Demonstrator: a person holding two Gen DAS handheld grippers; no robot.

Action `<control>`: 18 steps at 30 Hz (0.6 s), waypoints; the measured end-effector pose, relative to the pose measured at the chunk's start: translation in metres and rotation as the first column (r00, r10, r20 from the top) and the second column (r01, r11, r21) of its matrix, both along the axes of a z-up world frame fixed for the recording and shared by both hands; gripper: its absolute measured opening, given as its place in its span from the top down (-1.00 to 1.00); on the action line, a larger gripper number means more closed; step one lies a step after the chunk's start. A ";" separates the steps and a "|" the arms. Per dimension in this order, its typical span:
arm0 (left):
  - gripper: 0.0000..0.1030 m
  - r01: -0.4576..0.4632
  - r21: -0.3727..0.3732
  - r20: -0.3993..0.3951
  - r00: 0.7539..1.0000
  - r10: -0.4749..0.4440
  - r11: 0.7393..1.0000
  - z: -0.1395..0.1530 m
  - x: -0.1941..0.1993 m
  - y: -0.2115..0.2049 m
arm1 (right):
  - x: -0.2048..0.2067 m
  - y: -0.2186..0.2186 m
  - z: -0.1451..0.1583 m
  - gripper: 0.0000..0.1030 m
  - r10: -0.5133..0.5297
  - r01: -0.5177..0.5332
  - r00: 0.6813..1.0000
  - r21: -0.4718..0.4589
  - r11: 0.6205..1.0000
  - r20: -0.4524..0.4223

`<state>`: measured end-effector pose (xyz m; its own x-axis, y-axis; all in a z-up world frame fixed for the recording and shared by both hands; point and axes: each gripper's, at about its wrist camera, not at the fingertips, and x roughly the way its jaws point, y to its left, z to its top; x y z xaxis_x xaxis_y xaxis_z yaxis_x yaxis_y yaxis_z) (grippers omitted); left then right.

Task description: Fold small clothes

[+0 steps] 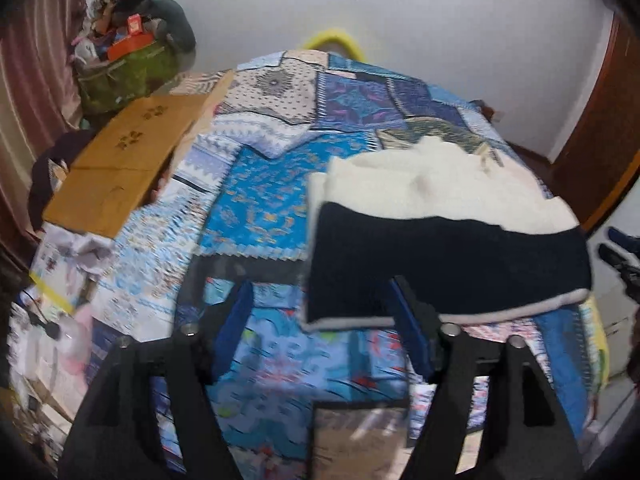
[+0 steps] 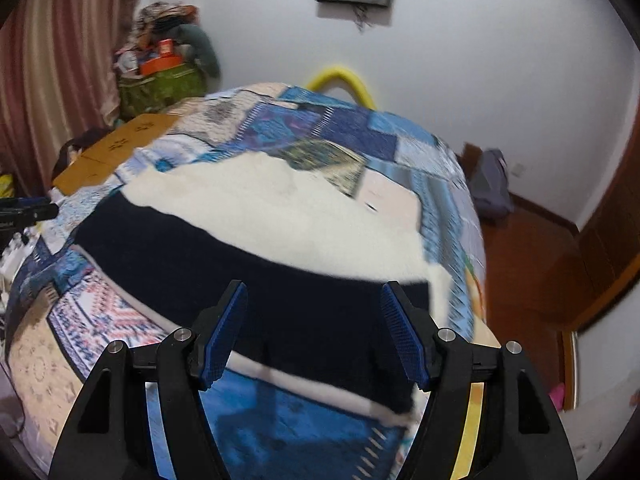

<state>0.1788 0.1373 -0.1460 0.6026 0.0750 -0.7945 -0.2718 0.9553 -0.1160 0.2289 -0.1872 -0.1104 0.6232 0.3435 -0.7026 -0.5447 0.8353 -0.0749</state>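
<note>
Item: dark garment (image 2: 280, 292), long axis crosswise on the bed (image 2: 280, 412), nearest your right tongs (image 2: 312, 320); both tongs released, left tongs (image 1: 320, 320) offset.

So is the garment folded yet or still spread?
Partly folded: the garment lies on the quilt with its dark side turned over the white fleece lining. Both grippers are open, off it.

A small garment (image 1: 444, 256) (image 2: 280, 280), dark navy outside with cream fleece lining, is lying flat on the patchwork bed (image 1: 260, 208) (image 2: 328, 128), its lining showing above the navy panel.
</note>
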 end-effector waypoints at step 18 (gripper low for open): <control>-0.42 -0.029 -0.550 -0.042 0.999 0.007 0.835 -0.079 0.021 -0.015 | 0.012 0.067 -0.075 -0.34 0.099 -0.107 0.988 -0.068 0.992 -0.121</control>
<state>0.1998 0.1228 -0.2251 0.5751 -0.3704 -0.7294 -0.3032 0.7316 -0.6106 0.2413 -0.1201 -0.1858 0.4991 0.3462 -0.7944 -0.6362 0.7688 -0.0647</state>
